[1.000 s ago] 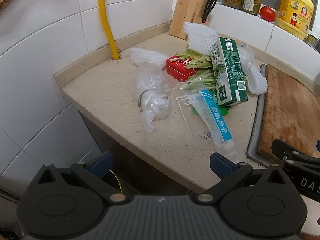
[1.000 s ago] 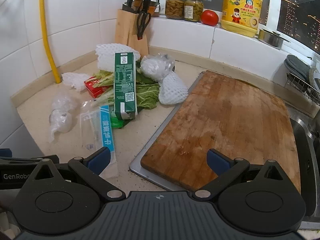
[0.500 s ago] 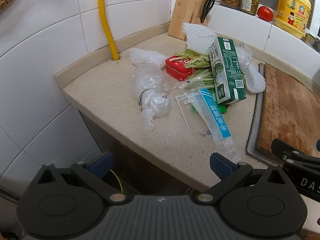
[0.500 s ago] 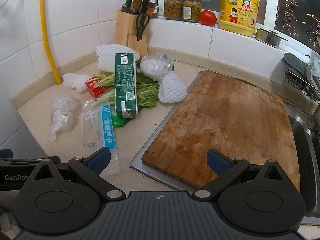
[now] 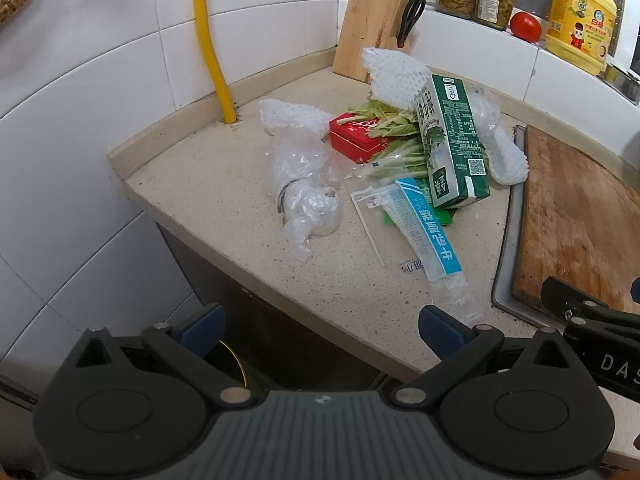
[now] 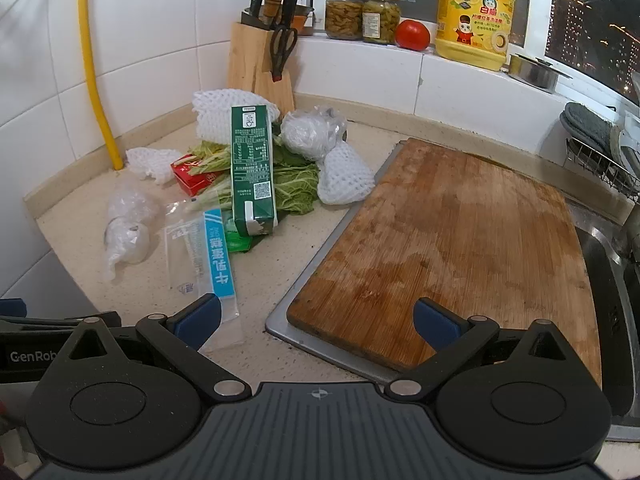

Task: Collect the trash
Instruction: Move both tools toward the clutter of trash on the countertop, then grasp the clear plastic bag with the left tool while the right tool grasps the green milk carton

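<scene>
Basically a tiled kitchen corner: speckled beige table [image 5: 224,184] with white wall tiles behind and a yellow pipe [image 5: 208,40] running down to the corner. Big wooden cutting board [image 6: 452,248] lies over the sink's metal rim [image 6: 280,312] to the right of the trash, dish rack partly cut off at the far right edge. On the ledge: yellow detergent jug [image 6: 474,16], two jars [image 6: 362,14], a tomato [image 6: 412,35]; knife block [image 6: 256,60] stands on the table in the corner. Trash pile sits mid-table: green carton [image 6: 253,168] lying on leafy vegetable scraps [image 6: 294,190], white foam nets [image 6: 344,178], red box [image 5: 354,138], crumpled clear plastic [image 5: 304,196], blue-striped clear wrapper [image 5: 424,228] nearest the table edge. Left gripper [image 5: 320,330] jaws wide apart, empty, hovering off the table's front edge. Right gripper [image 6: 316,320] also spread open, empty, over the board's near corner, one fingertip [image 6: 198,318] overlapping the wrapper's end in view; contact unclear. Dark space below the table hard to make out.
</scene>
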Available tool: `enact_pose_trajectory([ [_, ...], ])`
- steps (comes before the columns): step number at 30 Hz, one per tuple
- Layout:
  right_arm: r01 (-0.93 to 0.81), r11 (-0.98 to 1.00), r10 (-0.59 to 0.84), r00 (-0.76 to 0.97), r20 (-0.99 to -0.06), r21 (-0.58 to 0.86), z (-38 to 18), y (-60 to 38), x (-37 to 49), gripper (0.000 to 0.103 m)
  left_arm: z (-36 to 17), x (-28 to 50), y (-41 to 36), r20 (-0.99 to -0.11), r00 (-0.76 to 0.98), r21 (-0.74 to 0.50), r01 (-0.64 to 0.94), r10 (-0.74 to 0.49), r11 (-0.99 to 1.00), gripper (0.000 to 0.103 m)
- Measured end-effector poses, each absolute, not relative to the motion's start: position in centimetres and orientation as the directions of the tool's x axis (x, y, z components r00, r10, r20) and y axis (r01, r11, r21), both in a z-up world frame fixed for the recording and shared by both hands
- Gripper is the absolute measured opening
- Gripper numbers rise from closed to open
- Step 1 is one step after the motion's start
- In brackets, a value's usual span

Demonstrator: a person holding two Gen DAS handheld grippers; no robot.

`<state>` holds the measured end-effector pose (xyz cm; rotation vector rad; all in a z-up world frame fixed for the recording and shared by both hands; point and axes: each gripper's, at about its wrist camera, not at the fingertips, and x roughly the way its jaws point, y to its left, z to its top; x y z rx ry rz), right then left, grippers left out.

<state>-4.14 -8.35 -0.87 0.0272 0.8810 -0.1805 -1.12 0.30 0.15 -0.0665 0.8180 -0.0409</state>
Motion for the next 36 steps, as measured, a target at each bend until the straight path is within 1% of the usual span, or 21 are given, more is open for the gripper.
enact_pose_trajectory([
  [5,0.178,0.983,-0.152,0.619,-0.771,-0.051,-0.9,-8.3,-4.2,0.103,-0.1,-1.1,0.0,-0.734,0.676,-0.083,0.015,-0.071,0.996,0.1],
  [8,0.177,0.982,-0.161,0.617,-0.77,-0.064,-0.9,-8.5,-4.2,0.103,-0.4,-0.8,-0.4,-0.758,0.648,-0.082,0.024,-0.078,0.996,0.099],
  [14,0.161,0.986,-0.134,0.625,-0.769,-0.041,-1.0,-9.6,-3.0,0.103,-0.2,0.2,-1.0,-0.757,0.649,-0.09,0.006,-0.072,0.996,0.098],
  [23,0.07,0.997,-0.079,0.654,-0.752,-0.043,-0.9,-11.0,1.3,0.103,0.2,2.2,-1.7,-0.734,0.679,-0.058,-0.054,-0.006,0.997,0.098],
  [30,0.001,0.999,-0.034,0.685,-0.728,-0.046,-0.7,-11.1,6.0,0.103,0.8,4.9,-0.3,-0.715,0.696,-0.057,-0.156,0.069,0.986,0.098],
  [36,-0.059,0.997,0.0,0.689,-0.725,-0.056,-1.4,-10.8,9.2,0.103,0.4,7.3,0.5,-0.714,0.692,-0.021,-0.167,0.102,0.986,0.099],
])
